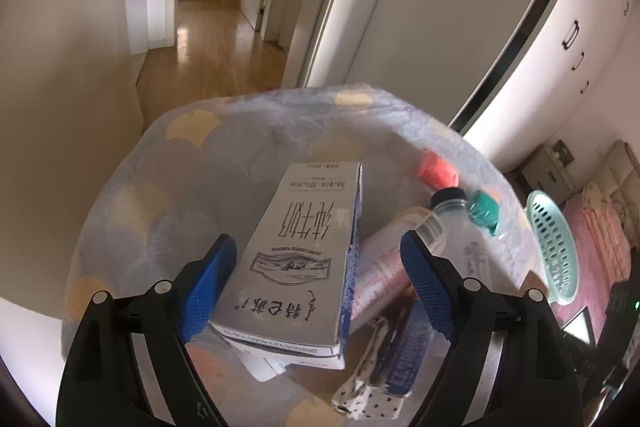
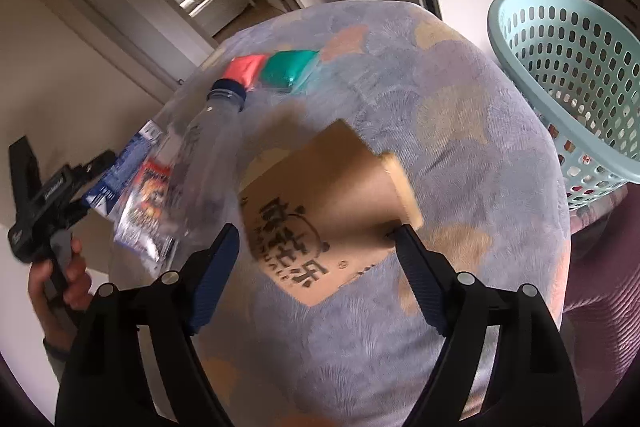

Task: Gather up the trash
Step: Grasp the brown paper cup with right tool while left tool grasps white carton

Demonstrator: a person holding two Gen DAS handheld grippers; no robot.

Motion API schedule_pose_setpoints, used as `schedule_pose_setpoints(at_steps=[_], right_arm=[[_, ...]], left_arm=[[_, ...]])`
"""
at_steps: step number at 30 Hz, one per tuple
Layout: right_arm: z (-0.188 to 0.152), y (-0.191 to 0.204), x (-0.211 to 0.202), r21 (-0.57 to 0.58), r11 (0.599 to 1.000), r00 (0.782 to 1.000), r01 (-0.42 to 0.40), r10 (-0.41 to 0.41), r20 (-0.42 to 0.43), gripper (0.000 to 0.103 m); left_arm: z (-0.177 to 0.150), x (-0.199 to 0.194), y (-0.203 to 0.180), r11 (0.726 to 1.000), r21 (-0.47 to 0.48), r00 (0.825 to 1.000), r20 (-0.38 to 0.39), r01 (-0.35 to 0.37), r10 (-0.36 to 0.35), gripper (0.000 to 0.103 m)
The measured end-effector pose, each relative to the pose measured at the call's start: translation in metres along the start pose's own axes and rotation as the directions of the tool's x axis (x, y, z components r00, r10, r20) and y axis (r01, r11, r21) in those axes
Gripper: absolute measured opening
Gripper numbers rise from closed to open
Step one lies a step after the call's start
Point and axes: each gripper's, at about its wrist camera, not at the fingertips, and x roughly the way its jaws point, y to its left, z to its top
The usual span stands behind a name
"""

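Both grippers stand wide open: the left gripper (image 1: 320,283) has a milk carton (image 1: 296,259) between its fingers at lower centre, and the right gripper (image 2: 318,267) frames a brown cardboard box (image 2: 320,211). Picking seems about to begin; next, I think, the jaws must close, then carry the trash to the basket (image 2: 568,79) at upper right.

Milk carton (image 1: 296,259) between tool fingers (image 1: 210,287).
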Motion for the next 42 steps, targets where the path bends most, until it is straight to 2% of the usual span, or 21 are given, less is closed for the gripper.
schedule_pose_setpoints(at_steps=[2,6,11,13,15,20,22,24,26,28,29,33,36,42], right_arm=[[0.007,0.000,0.006,0.009,1.000,1.000,0.005,-0.005,-0.003,0.078],[0.018,0.001,0.015,0.023,1.000,1.000,0.011,-0.011,-0.011,0.083],[0.026,-0.002,0.019,0.070,0.997,0.999,-0.041,0.043,-0.026,0.083],[0.029,-0.006,0.020,0.095,0.994,0.998,-0.049,0.052,-0.024,0.083],[0.033,-0.005,0.023,0.104,0.993,0.998,-0.050,0.053,-0.026,0.083],[0.039,0.006,0.035,0.054,0.999,1.000,0.003,-0.002,-0.026,0.083],[0.039,0.011,0.037,0.022,0.999,0.999,0.029,-0.029,-0.018,0.079],[0.039,0.021,0.043,-0.037,0.997,0.998,0.062,-0.063,-0.013,0.069],[0.038,0.025,0.045,-0.074,0.995,0.997,0.074,-0.074,-0.006,0.066],[0.038,0.027,0.045,-0.095,0.993,0.998,0.069,-0.070,-0.006,0.059],[0.037,0.027,0.045,-0.102,0.993,0.998,0.064,-0.065,-0.010,0.052],[0.035,0.024,0.040,-0.119,0.992,0.999,0.034,-0.035,-0.009,0.033],[0.033,0.022,0.032,-0.143,0.989,0.999,0.037,-0.036,0.008,0.028],[0.035,0.009,0.002,-0.145,0.989,0.997,0.039,-0.029,0.070,0.025]], left_arm=[[-0.002,0.002,0.001,1.000,0.014,1.000,-0.004,-0.017,0.017,0.078],[-0.003,0.009,0.003,1.000,-0.004,1.000,-0.027,0.013,-0.013,0.078],[-0.007,0.019,0.004,1.000,-0.010,0.999,-0.050,0.007,-0.007,0.077],[-0.008,0.019,0.003,1.000,-0.011,0.999,-0.046,0.009,-0.010,0.062],[-0.009,0.020,0.003,0.999,-0.016,0.998,-0.051,0.030,-0.031,0.053],[-0.013,0.014,-0.001,1.000,-0.009,0.999,-0.023,0.027,-0.028,0.053],[-0.014,0.006,-0.001,0.999,-0.023,0.999,0.005,0.042,-0.042,0.053],[-0.014,0.000,-0.001,0.998,-0.032,0.999,0.026,0.045,-0.044,0.053],[-0.013,-0.009,-0.005,0.998,-0.029,0.997,0.056,0.049,-0.048,0.053],[-0.013,-0.020,-0.010,0.998,-0.023,0.995,0.082,0.061,-0.059,0.053],[-0.012,-0.024,-0.013,0.998,-0.019,0.994,0.093,0.065,-0.062,0.053],[-0.009,-0.040,-0.033,0.996,0.004,0.987,0.135,0.089,-0.089,0.053],[-0.010,-0.048,-0.054,0.992,0.029,0.980,0.156,0.119,-0.123,0.053],[-0.014,-0.046,-0.112,0.976,0.100,0.965,0.159,0.194,-0.208,0.053]])
